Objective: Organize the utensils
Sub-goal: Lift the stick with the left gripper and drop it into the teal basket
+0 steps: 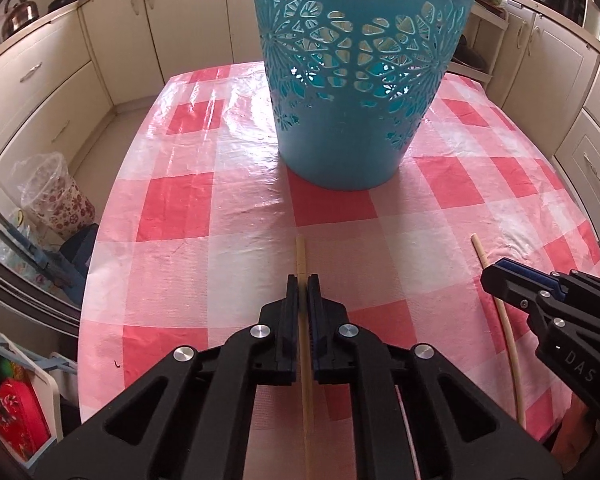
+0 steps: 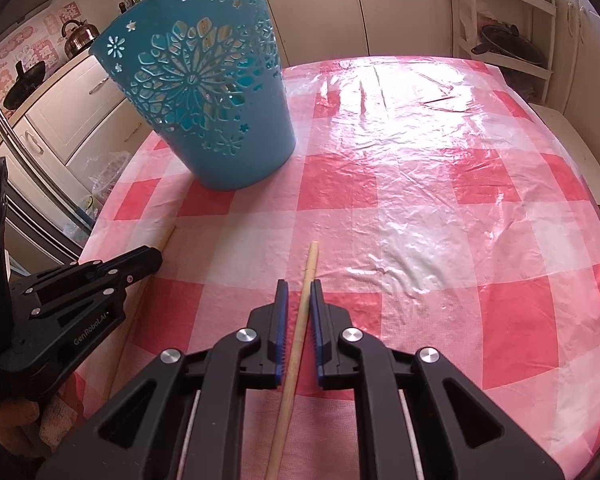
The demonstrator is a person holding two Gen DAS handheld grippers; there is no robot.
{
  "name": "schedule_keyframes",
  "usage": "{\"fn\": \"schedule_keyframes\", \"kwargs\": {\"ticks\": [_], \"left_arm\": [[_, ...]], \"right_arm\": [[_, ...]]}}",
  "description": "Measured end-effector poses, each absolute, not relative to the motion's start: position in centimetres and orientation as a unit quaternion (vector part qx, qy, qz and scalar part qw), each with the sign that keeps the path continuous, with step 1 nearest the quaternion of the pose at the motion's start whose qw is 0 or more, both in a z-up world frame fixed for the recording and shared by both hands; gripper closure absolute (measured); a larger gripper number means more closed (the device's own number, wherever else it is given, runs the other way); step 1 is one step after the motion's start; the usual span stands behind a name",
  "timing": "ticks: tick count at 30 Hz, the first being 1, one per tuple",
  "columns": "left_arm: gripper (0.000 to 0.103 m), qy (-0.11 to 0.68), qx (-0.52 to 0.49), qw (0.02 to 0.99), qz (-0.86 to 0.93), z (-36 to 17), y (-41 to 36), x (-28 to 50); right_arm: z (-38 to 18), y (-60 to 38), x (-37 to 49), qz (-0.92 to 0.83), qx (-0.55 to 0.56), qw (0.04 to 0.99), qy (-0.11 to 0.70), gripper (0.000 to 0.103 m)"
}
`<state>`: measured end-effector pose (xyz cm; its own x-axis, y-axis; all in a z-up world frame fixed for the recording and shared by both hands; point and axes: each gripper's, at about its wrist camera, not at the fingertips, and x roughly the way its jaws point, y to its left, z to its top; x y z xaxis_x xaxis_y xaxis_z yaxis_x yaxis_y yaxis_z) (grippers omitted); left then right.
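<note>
The left gripper [image 1: 303, 280] has its fingers [image 1: 291, 300] pressed in on a pale wooden chopstick [image 1: 301, 256], pinching it near its far end; the stick runs back between the blue-padded fingers toward the camera and its tip pokes out ahead over the red-and-white checked plastic cloth covering the surface [image 1: 180, 208]. From the right wrist view this same gripper [image 2: 156, 256] sits low at the left edge of the cloth, its stick [image 2: 166, 236] showing just beyond the finger ends.

The right gripper [image 2: 299, 286] straddles a second pale wooden chopstick [image 2: 310, 264], which lies slanted between the fingers [image 2: 282, 304]. They stand narrowly spread with a slim gap on either side of the stick, so whether either pad touches it cannot be told. In the left wrist view the right gripper [image 1: 490, 274] appears at the right, with its stick [image 1: 480, 252] poking out past the tips and a long stretch trailing back below.

A tall turquoise plastic basket with cut-out flower patterns [image 1: 356, 80] stands upright farther back on the cloth, well apart from both sticks; in the right wrist view it [image 2: 204, 92] stands toward the far left
</note>
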<state>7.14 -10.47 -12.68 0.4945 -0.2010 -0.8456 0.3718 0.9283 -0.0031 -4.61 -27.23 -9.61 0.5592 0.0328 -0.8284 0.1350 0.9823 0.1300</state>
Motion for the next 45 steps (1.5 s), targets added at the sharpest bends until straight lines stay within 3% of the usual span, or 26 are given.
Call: {"fn": "schedule_keyframes", "kwargs": {"ticks": [8,18,25,33,39,45], "left_arm": [[0.099,0.474,0.086,0.856,-0.186,-12.8,-10.3,7.9],[0.099,0.459,-0.041,0.854,-0.241,-8.8,-4.7,7.7],[0.099,0.375,-0.114,0.878,-0.274,-0.4,-2.5,7.4],[0.099,0.256,-0.129,0.922,-0.262,7.7,-5.5,10.2],[0.099,0.19,-0.14,0.95,-0.204,10.3,-8.4,13.9],[0.099,0.184,-0.149,0.955,-0.18,9.4,-10.3,17.9]], "right_arm": [[-9.7,-26.8,-4.4,-0.033,0.077,0.881,0.465,0.082],[-9.7,-26.5,-4.2,-0.034,0.068,0.884,0.461,0.079],[-9.7,-26.3,-4.2,-0.036,0.066,0.884,0.461,0.076],[-9.8,-26.2,-4.1,-0.035,0.065,0.885,0.46,0.074],[-9.9,-26.3,-4.2,-0.032,0.064,0.886,0.458,0.072],[-9.9,-26.1,-4.0,-0.028,0.054,0.889,0.454,0.069]]}}
